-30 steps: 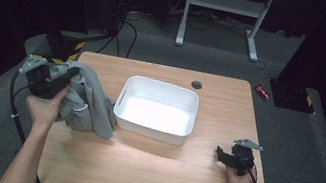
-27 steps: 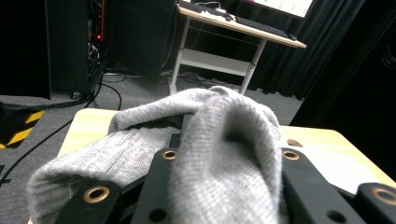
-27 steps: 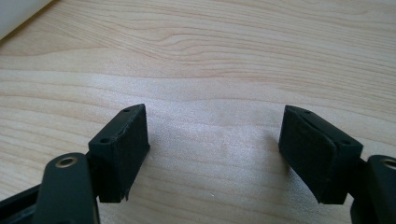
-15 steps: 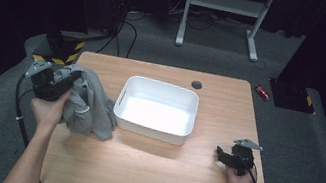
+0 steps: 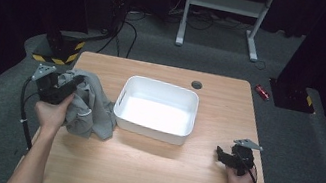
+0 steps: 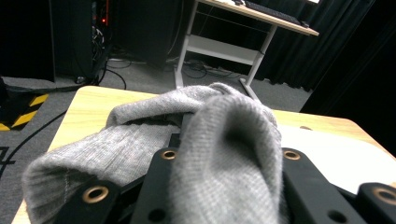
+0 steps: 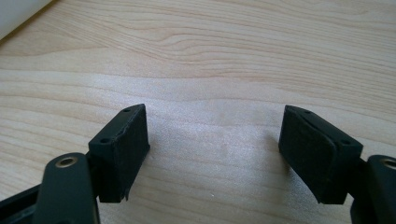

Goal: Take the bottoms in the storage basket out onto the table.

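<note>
Left gripper [image 5: 65, 90] clamped on grey cloth [image 5: 89, 106]: fold pinched between jaws, rest draping ahead of and beside gripper onto table [image 5: 147, 170], just left of white tub [image 5: 157, 109]. Right gripper [image 5: 221, 155] low over bare table, jaws wide, nothing between; cloth well apart from it.

We see the left gripper [image 5: 62, 89] come down toward the table [image 5: 147, 170] and slide a little nearer the person, carrying the grey cloth [image 5: 89, 109] clamped between its jaws. The cloth now sags lower and lies more heaped on the wood, just beside the white tub [image 5: 158, 108].
</note>
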Motion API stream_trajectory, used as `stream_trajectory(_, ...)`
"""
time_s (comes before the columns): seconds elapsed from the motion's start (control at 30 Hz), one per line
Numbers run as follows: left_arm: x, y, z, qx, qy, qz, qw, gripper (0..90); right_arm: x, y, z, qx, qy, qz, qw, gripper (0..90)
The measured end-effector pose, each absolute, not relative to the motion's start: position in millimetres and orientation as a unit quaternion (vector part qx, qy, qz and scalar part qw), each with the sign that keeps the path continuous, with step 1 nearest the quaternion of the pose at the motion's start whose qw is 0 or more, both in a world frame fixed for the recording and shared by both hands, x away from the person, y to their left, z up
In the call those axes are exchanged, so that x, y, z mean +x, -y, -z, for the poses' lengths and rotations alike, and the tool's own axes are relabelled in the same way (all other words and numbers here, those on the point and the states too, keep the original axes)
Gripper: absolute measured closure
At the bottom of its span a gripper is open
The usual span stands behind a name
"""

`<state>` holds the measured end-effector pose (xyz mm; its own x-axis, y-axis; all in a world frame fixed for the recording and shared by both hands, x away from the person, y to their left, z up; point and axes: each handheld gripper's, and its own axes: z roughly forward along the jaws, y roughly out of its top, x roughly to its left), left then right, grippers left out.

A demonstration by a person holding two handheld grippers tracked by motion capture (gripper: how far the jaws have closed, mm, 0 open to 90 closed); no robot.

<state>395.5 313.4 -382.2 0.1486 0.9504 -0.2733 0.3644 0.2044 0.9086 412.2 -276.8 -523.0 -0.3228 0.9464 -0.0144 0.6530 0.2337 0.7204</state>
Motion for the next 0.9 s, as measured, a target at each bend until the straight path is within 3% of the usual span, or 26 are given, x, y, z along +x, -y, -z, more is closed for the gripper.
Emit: stream_trajectory(0.9,404.4,-303.1,412.6,0.571,-0.596,-0.266,0.497,73.6,412.2,276.8,523.0,0.533,-0.75,-0.314,0.233,23.7)
